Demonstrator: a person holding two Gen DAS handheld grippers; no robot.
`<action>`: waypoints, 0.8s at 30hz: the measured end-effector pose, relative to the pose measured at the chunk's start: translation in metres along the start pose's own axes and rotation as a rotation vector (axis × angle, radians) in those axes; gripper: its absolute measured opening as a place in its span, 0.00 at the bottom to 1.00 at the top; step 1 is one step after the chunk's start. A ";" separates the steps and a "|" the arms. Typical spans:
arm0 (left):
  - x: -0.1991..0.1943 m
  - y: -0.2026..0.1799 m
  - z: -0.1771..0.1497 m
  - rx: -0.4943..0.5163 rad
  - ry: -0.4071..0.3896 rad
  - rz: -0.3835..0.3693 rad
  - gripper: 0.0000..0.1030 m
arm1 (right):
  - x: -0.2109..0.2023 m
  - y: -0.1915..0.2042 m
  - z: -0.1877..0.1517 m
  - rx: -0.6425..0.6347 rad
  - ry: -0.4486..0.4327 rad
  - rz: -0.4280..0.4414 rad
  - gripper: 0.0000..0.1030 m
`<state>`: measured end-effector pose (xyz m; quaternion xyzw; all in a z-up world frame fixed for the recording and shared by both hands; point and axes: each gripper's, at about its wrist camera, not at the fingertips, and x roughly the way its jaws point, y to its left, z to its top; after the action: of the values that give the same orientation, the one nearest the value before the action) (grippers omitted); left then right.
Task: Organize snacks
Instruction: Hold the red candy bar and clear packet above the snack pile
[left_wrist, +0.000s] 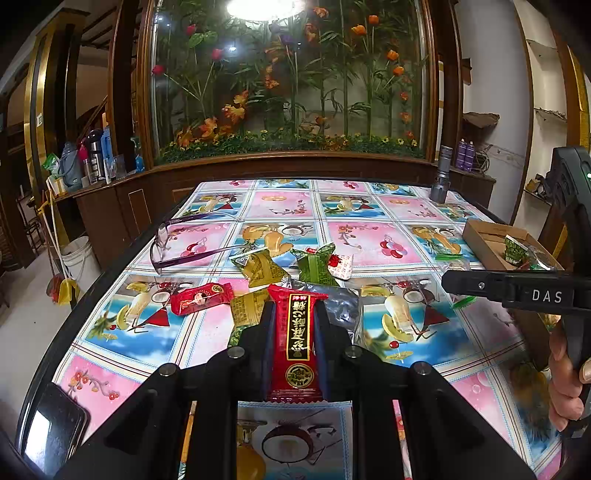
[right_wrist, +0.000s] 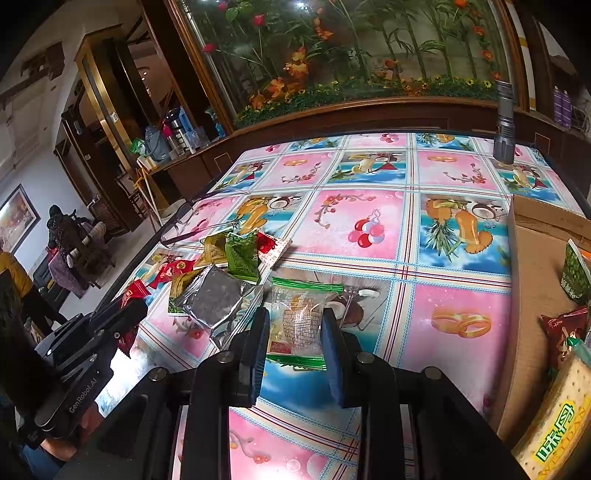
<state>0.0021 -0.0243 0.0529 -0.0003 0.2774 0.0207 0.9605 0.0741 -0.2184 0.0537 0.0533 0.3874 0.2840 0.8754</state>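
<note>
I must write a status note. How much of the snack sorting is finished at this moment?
Done: a few packets already lie in the cardboard box. In hand: the left claw is shut on a red snack bar, and the right claw is shut on a clear green-edged packet. Left: a loose pile on the table, including a green packet, a small red packet and a silver pouch.

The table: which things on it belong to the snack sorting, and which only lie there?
Belong to the job:
- red snack bar, held in left tongs
- clear-wrapped pastry, held in right tongs
- loose snack pile
- cardboard box

Only lying there:
- glasses
- flashlight
- phone
</note>
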 end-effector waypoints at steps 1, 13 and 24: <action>0.000 -0.001 0.000 0.000 0.001 0.000 0.18 | 0.000 0.000 0.000 -0.001 -0.001 -0.001 0.30; 0.000 0.000 0.000 0.000 0.000 0.000 0.18 | -0.001 -0.002 0.000 0.005 -0.006 0.001 0.30; 0.000 0.000 0.000 0.000 0.001 0.000 0.18 | -0.002 -0.003 0.000 0.005 -0.007 0.000 0.30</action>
<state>0.0018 -0.0241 0.0531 -0.0004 0.2780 0.0206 0.9604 0.0748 -0.2215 0.0540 0.0566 0.3852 0.2829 0.8766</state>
